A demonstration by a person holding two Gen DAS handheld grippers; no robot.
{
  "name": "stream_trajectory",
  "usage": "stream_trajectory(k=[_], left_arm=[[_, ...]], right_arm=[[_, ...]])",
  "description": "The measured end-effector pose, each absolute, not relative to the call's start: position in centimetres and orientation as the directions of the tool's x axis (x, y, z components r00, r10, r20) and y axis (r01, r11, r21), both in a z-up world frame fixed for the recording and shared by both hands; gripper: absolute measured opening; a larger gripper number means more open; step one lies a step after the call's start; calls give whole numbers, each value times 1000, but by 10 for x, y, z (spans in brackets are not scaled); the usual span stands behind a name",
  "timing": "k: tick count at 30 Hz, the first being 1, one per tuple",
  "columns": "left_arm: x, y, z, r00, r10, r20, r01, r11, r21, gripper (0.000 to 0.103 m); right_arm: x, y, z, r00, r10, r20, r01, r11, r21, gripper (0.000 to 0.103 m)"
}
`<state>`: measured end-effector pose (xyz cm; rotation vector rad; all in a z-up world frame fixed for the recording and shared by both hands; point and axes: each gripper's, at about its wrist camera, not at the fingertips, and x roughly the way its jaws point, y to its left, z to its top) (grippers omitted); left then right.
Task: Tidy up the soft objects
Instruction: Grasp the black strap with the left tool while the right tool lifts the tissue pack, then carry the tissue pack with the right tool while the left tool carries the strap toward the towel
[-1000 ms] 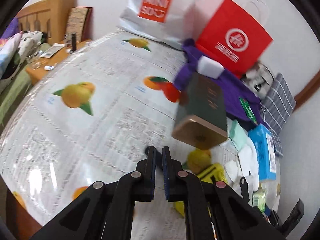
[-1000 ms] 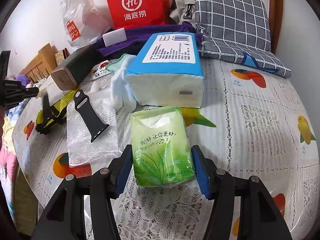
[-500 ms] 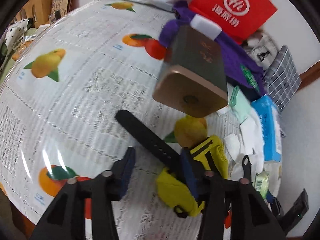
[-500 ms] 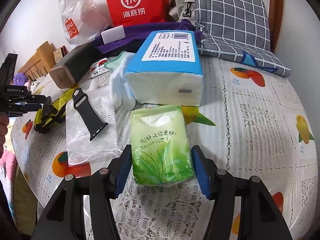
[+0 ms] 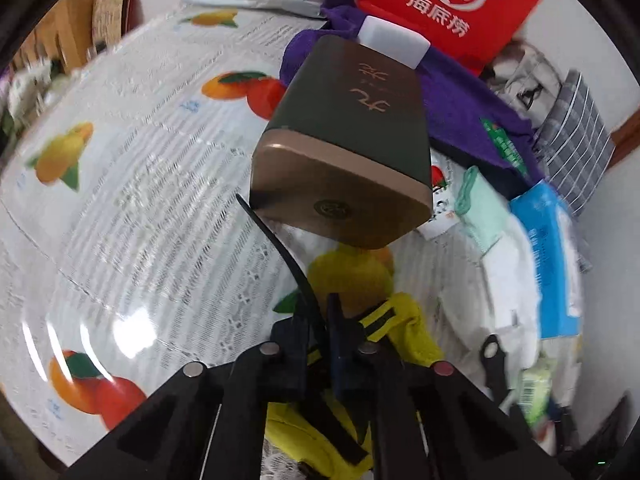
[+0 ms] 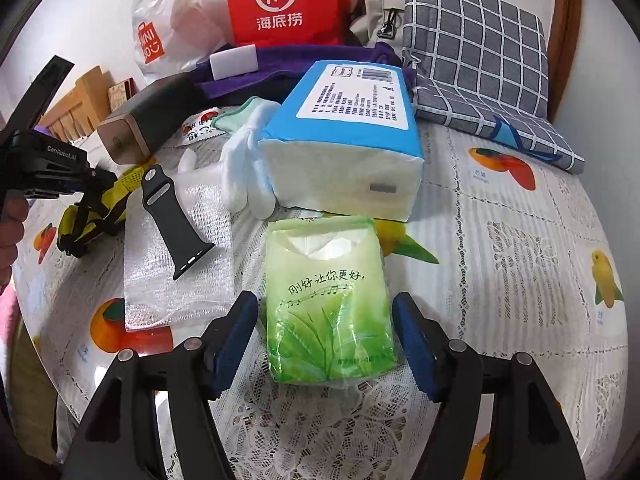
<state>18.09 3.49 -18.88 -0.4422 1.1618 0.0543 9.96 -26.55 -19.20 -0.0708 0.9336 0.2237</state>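
Observation:
My left gripper is shut on a black watch strap, held on edge over a yellow and black glove. In the right wrist view the left gripper sits at the far left above that glove. My right gripper is open, its fingers on either side of a green tissue pack without touching it. A second black watch strap lies on a white foam sheet.
A dark green box lies just beyond the left gripper. A blue tissue pack, white gloves, purple cloth, a red bag and a checked cushion crowd the back of the fruit-print tablecloth.
My left gripper opened, came down over the black watch strap and has now shut on it, turning it on edge. My right gripper has stayed open around the green tissue pack.

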Motion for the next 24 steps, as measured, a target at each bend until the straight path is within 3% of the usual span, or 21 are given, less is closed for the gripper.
stream_trajectory(k=[4, 5, 6, 7, 12, 24], left_arm=[[172, 47, -190, 417, -227, -880, -276, 891, -360, 5], [170, 49, -189, 422, -234, -876, -278, 886, -370, 5], [168, 51, -188, 426, -240, -872, -280, 882, -379, 5], [165, 53, -186, 431, -247, -868, -281, 877, -389, 4], [154, 62, -173, 461, -263, -848, -283, 862, -421, 4], [135, 72, -144, 522, -256, -814, -255, 863, -435, 4]], right_arm=[[101, -267, -191, 578, 157, -801, -210, 977, 40, 67], [101, -267, -191, 584, 148, -798, -207, 978, 30, 64], [100, -267, -191, 588, 141, -797, -202, 979, 24, 54], [100, -268, -190, 589, 140, -796, -195, 980, 28, 52], [99, -275, -184, 593, 163, -789, -166, 983, 78, 50], [83, -271, -140, 658, 130, -742, -159, 987, 32, 50]])
